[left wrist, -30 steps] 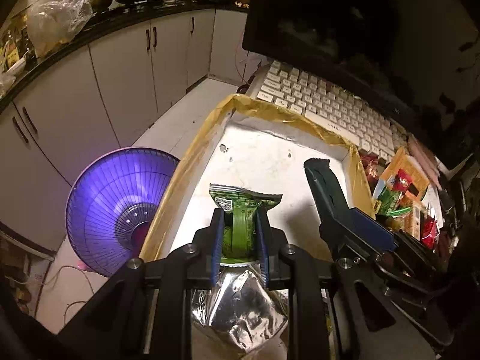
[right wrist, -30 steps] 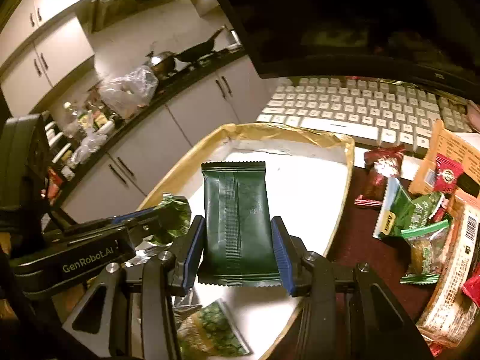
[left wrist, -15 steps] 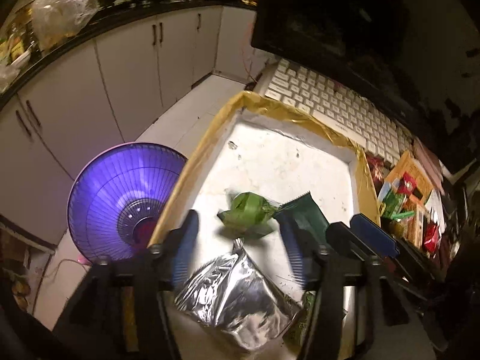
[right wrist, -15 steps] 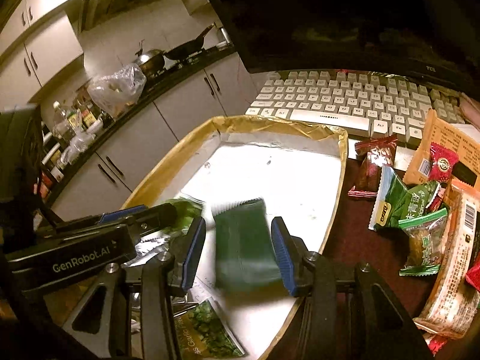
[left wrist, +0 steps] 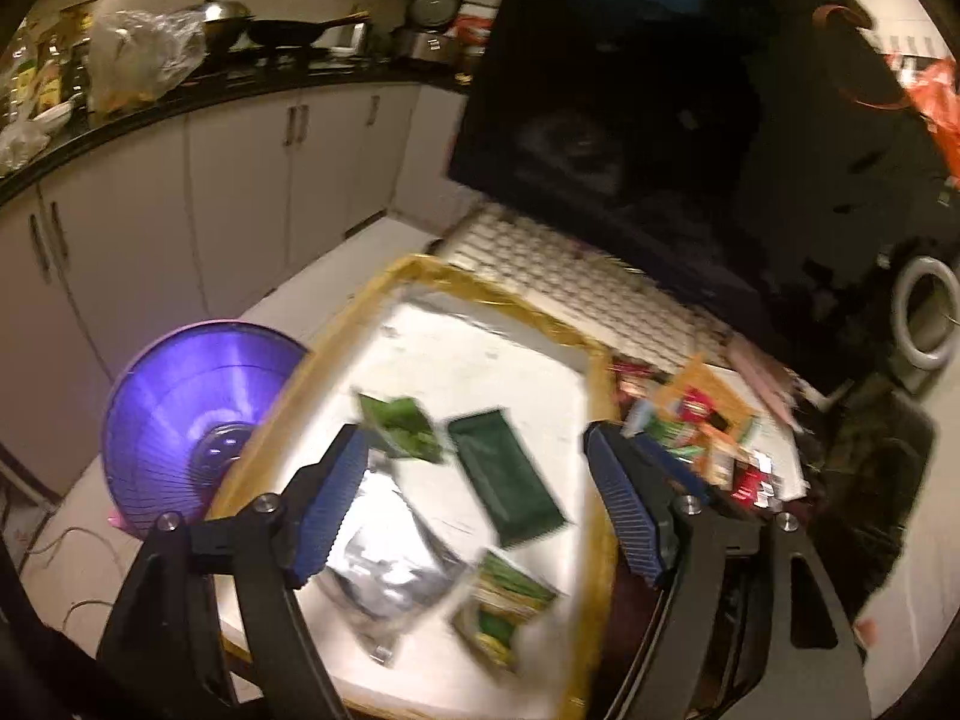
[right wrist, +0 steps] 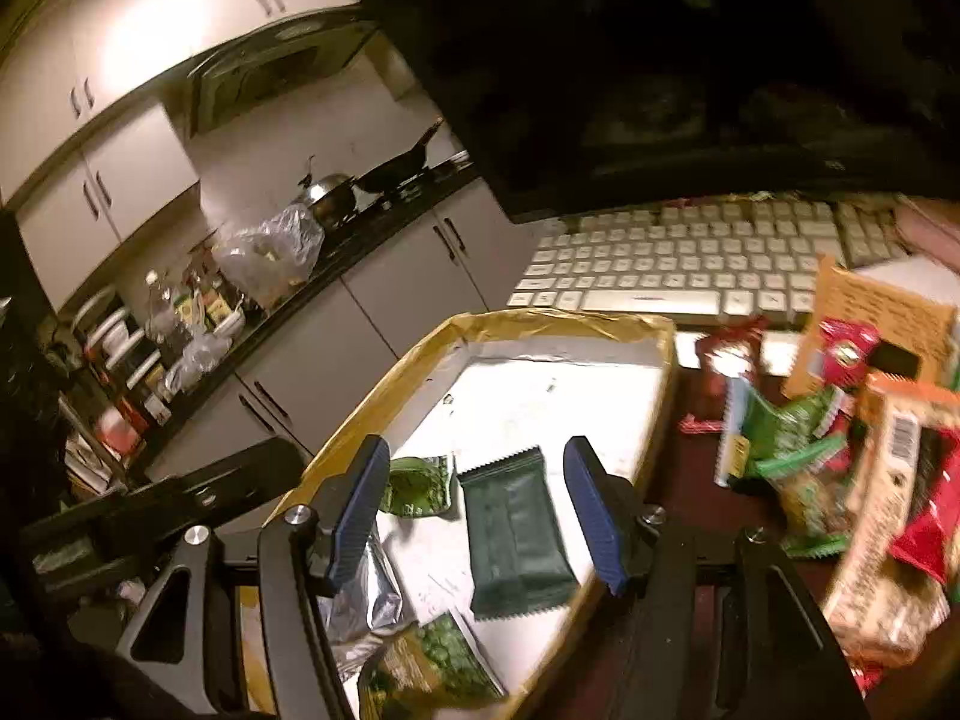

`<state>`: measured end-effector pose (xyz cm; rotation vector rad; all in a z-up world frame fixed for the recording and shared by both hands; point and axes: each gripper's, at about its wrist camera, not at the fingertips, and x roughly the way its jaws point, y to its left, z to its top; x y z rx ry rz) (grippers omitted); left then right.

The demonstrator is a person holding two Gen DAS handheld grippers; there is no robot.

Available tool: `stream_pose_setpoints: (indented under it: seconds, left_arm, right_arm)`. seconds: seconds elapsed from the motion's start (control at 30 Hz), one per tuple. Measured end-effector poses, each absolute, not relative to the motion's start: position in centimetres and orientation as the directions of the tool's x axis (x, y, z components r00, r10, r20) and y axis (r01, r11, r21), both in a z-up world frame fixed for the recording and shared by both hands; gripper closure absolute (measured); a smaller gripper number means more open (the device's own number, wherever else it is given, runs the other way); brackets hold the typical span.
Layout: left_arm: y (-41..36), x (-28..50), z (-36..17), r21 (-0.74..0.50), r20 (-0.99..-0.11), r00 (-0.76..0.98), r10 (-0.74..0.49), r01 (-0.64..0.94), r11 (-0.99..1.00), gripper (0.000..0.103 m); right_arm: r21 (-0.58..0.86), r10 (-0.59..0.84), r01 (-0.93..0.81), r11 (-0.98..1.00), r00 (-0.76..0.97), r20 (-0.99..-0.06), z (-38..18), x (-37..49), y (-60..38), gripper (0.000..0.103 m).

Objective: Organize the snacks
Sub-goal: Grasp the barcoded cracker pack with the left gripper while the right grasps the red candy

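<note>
Your big box with the yellow rim sits on the desk by the keyboard, so snacks stay together. The dark green packet and the small green bag lie flat inside. Both your left tongs and right tongs have just been opening, nothing between them. More snacks wait in a pile beside the box, nothing blocks you

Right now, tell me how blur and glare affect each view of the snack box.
Left wrist view: motion blur smears the dark green packet and the keyboard; the box floor glares white. Right wrist view: sharper on that packet in the middle, the loose snacks beside the box streaked, the monitor near black.
</note>
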<state>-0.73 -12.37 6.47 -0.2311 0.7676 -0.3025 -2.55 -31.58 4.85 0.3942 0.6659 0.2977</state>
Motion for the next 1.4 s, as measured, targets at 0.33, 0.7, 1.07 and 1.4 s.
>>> stream_pose_setpoints:
  seconds: [0.33, 0.7, 1.07, 1.4]
  left_arm:
    - [-20.5, -4.4, 5.6, -0.256, -0.674, 0.577, -0.461, 0.403, 0.879, 0.024]
    - [-24.6, -5.0, 4.8, -0.211, -0.714, 0.512, -0.477, 0.492, 0.844, 0.024]
    - [-24.2, -5.0, 4.8, -0.214, -0.715, 0.513, -0.475, 0.486, 0.847, 0.024]
    - [-28.2, -2.4, 4.3, -0.235, -0.737, 0.447, -0.507, 0.534, 0.812, 0.024]
  right_arm:
    - [0.503, 0.355, -0.025, 0.864, 0.739, -0.572, 4.6, -9.0, -40.5, 0.043]
    - [0.491, 0.209, 0.144, 0.859, 0.778, -0.593, 5.9, -11.3, -47.5, 0.043]
    - [0.393, 0.143, 0.212, 0.895, 0.697, -0.703, 4.6, -6.4, -45.4, 0.062]
    - [0.416, 0.108, 0.219, 0.883, 0.767, -0.633, 4.9, -8.5, -47.9, 0.081]
